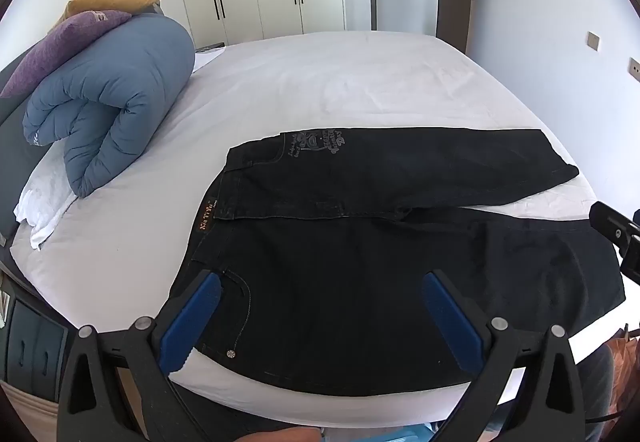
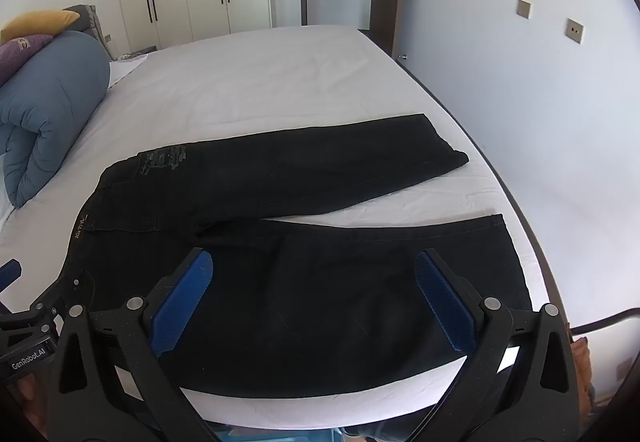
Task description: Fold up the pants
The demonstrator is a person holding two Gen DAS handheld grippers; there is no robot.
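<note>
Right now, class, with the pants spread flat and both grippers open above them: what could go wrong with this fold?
The near leg of the black pants lies at the bed edge, so it may slide off. The left gripper and right gripper could pinch the white sheet too.

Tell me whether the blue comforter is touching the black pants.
Apart. The left wrist view shows a strip of bare white sheet between the rolled blue comforter and the black pants waistband.

Showing black pants (image 1: 400, 274) with pale grey print far left, tan waistband label (image 1: 205, 216); lying on white sheet (image 1: 320, 82). Glowing blue gripper pads (image 1: 188, 322). Sitting far left: slate-blue duvet (image 1: 112, 94), purple pillow (image 1: 60, 42), mustard pillow (image 1: 112, 0).
</note>
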